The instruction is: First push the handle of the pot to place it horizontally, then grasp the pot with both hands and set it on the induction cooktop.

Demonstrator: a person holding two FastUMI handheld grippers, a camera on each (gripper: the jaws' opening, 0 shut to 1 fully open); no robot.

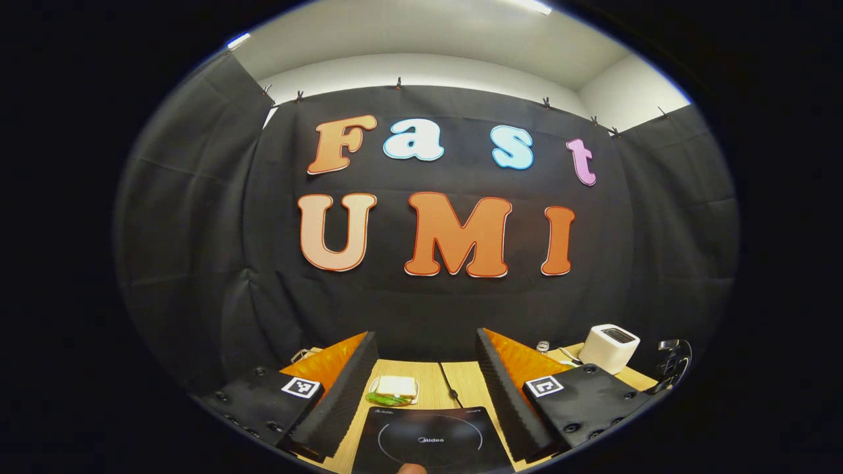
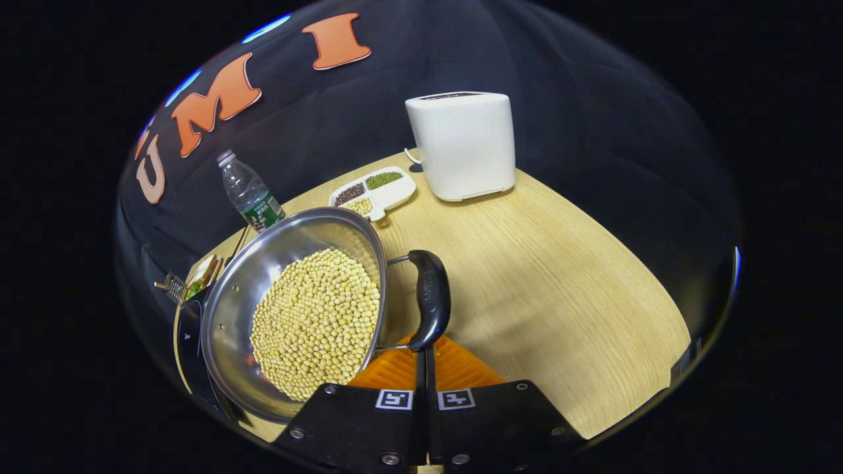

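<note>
**Right side holds the handle; left side yet to take hold**

In the right gripper view, the right gripper (image 2: 425,352) has its fingers brought together with only a thin seam between them, and the black handle (image 2: 429,297) of the pot (image 2: 290,309) comes down to meet their tips. The fingers appear to pinch the handle's lower end, though the contact itself is hidden behind them. The pot lies just ahead and to the left of these fingers, tilted toward the camera and holding a heap of soybeans (image 2: 319,322). Its far-left rim overlaps a dark slab that looks like the induction cooktop (image 2: 188,352).

In the left gripper view, the left gripper (image 1: 427,382) stands wide apart, nothing between its fingers. The induction cooktop (image 1: 431,438) lies directly below and ahead of it, on the table (image 1: 428,385), with a sandwich on a small plate (image 1: 394,390) just beyond.

My reading is that the two-handed lift is the step in hand. To do it well, the left gripper should find the pot's opposite side and close firmly before any weight is taken. A one-sided hold would likely let the pot roll and spill beans. Both sides should rise level together, slowly, and the pot should come down centred on the cooktop's ring.

A toaster (image 2: 464,145), a bottle (image 2: 249,192) and a divided dish (image 2: 373,192) stand well beyond the right gripper.
</note>
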